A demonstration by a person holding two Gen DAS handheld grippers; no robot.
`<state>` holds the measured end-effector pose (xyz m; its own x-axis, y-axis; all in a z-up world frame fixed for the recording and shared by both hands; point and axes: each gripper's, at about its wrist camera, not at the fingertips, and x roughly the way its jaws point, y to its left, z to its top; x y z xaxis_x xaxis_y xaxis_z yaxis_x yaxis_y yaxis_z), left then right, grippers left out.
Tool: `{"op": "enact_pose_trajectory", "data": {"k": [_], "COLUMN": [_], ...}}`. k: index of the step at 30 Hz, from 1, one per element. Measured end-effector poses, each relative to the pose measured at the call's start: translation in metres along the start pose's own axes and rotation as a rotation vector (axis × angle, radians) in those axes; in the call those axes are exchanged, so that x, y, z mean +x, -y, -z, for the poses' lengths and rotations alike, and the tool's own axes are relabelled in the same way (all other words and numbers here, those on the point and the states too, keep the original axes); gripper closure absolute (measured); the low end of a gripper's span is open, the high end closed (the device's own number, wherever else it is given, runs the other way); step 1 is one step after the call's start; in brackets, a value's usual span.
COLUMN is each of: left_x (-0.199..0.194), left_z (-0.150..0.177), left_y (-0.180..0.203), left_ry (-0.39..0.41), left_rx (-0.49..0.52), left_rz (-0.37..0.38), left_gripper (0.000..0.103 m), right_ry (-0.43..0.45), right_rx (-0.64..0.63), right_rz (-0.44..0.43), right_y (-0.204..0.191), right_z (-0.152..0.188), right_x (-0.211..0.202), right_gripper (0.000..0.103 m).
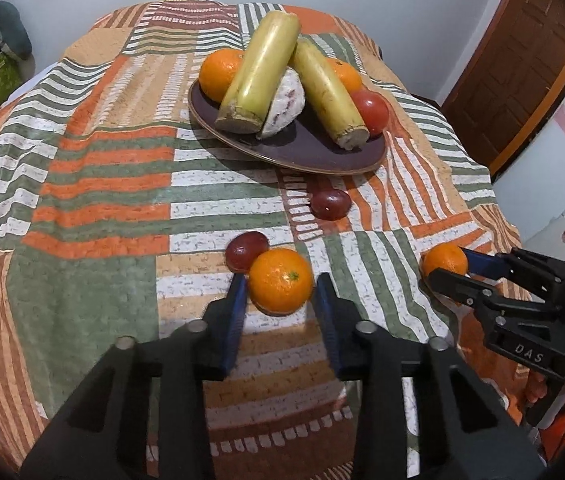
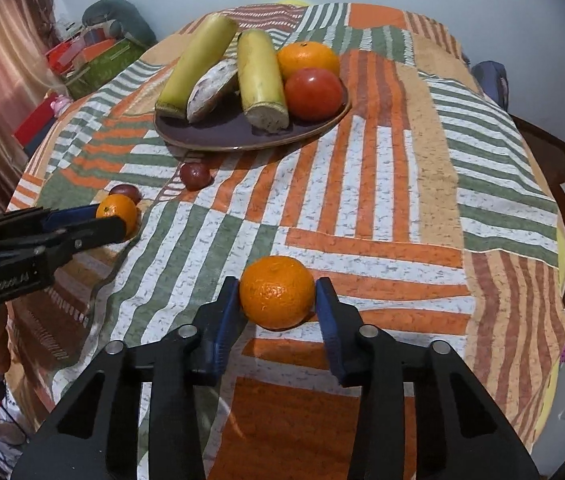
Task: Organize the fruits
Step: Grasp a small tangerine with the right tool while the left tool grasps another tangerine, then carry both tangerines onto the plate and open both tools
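A dark oval plate (image 1: pixel 314 152) (image 2: pixel 218 132) holds two yellow-green stalks, a white speckled piece, two oranges and a red tomato (image 1: pixel 371 110). My left gripper (image 1: pixel 280 286) has its blue pads on both sides of an orange (image 1: pixel 280 282) that rests on the cloth; it also shows in the right wrist view (image 2: pixel 116 216). A dark red fruit (image 1: pixel 245 250) touches that orange from behind. My right gripper (image 2: pixel 277 294) is shut on a second orange (image 2: pixel 277 292), also seen in the left wrist view (image 1: pixel 444 261). Another dark red fruit (image 1: pixel 330 203) (image 2: pixel 194 176) lies near the plate.
The table is covered by a striped orange, green and white cloth (image 1: pixel 122 200) that drops off at its edges. Boxes and clutter (image 2: pixel 90 60) stand beyond the far left side. A brown wooden door (image 1: pixel 522 72) is at the right.
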<state>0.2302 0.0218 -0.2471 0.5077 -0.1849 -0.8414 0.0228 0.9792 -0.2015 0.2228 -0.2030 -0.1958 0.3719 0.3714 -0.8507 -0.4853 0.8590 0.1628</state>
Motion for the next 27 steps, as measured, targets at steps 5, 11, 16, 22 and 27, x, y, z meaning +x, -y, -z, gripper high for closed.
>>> {"op": "enact_pose_trajectory", "data": {"k": [5,11,16,22,27], "left_x": [-0.003,-0.019,-0.034,-0.042,-0.040], "left_z": [0.001,-0.003,-0.017,-0.037,-0.051], "left_y": [-0.001,0.005,0.011,0.015,0.012], "left_ry": [0.005,0.042,0.094,0.142,0.162], "left_rx": [-0.003,0.008,0.019,0.024,0.021], "left_rz": [0.005,0.023,0.025,0.033,0.040], "left_gripper": [0.070,0.070,0.070,0.070,0.070], "right_ry": [0.009,0.038,0.079,0.131,0.161], "right_rx": [0.005,-0.001,-0.005,-0.017,-0.025], "right_rz": [-0.010,-0.006,-0.009,-0.015,-0.024], "right_y": [0.000,-0.001,-0.002,-0.006,-0.008], "right_z": [0.000,-0.008,-0.020,-0.040,-0.057], "right_x": [-0.002,-0.009,-0.018,-0.023,-0.019], "right_gripper": [0.068,0.068,0.068,0.068,0.068]}}
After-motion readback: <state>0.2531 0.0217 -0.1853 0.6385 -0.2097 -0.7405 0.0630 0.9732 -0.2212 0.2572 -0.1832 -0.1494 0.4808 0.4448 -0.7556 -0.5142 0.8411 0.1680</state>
